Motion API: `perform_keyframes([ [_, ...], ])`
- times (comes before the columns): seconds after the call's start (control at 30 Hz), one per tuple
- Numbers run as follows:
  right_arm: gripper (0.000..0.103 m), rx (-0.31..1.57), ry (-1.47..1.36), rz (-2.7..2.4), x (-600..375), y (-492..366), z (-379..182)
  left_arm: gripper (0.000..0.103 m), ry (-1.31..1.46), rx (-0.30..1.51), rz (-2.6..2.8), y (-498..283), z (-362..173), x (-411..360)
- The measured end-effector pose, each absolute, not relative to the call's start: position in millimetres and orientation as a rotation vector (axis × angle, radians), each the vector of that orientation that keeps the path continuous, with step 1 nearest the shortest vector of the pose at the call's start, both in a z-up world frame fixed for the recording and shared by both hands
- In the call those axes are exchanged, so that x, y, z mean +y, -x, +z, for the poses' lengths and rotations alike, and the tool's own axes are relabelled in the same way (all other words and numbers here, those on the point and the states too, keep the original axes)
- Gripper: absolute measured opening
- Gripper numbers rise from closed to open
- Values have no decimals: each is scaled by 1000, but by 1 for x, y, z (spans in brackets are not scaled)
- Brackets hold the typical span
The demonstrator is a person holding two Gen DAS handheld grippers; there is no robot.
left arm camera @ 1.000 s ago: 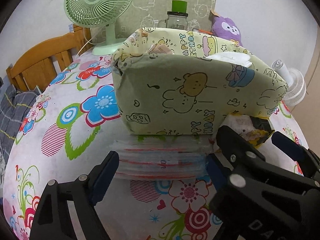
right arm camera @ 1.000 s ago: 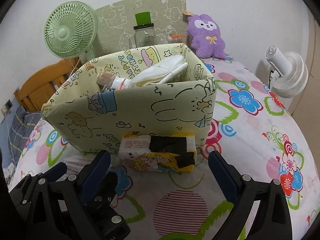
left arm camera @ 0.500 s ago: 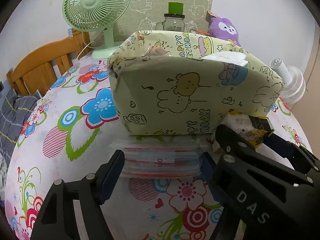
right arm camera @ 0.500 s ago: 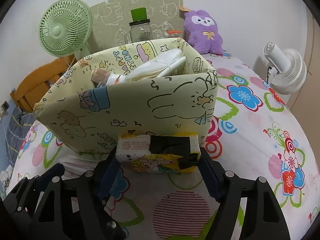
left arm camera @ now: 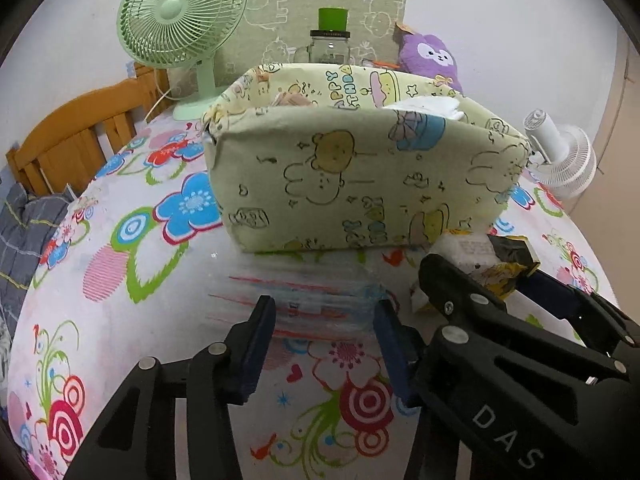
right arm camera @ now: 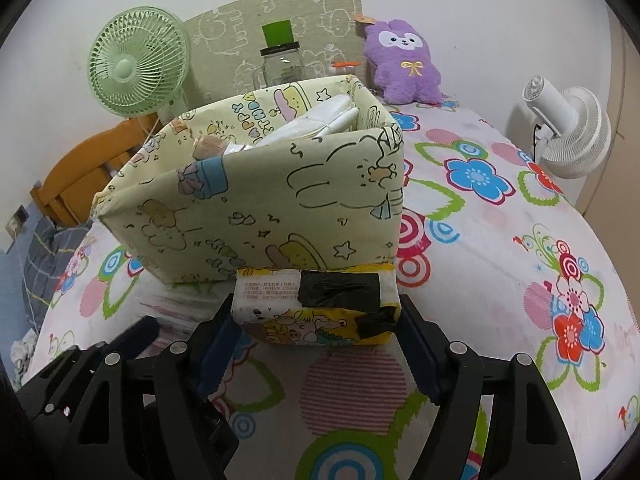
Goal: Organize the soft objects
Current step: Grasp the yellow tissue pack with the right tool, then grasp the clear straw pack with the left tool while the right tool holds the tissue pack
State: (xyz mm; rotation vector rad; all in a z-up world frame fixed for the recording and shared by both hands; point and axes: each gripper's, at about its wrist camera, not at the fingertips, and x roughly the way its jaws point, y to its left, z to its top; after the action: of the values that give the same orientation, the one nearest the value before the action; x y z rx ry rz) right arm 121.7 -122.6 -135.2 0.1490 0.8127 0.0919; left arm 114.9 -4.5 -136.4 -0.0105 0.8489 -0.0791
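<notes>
The left gripper [left arm camera: 324, 320] had just been closing on the clear pack [left arm camera: 304, 300] and the right gripper [right arm camera: 320, 324] clamped the tissue pack [right arm camera: 316, 304], both against the fabric bin's [right arm camera: 248, 200] near wall, mid-tabletop [right arm camera: 500, 280], floral cloth free rightward.

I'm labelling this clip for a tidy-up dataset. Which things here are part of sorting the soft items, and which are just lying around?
Part of the job:
- yellow tissue pack, between the right gripper pads
- clear plastic packet, in the left gripper, whose jaws have just been closing on it
- cartoon-print fabric bin

Just lying about:
- green fan
- white fan
- glass jar
- purple plush
</notes>
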Motion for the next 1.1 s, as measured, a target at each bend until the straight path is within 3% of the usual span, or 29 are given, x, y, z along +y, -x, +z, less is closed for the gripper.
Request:
perform_keyframes([
  [0.47, 77, 818, -125, 124, -114, -102, -131, 53, 33, 879, -38, -94, -136, 10],
  [0.57, 77, 809, -124, 122, -114, -101, -127, 66, 42, 876, -28, -94, -133, 10],
  [1.1, 77, 782, -134, 97, -123, -123, -117, 69, 93, 864, 4, -121, -129, 8],
])
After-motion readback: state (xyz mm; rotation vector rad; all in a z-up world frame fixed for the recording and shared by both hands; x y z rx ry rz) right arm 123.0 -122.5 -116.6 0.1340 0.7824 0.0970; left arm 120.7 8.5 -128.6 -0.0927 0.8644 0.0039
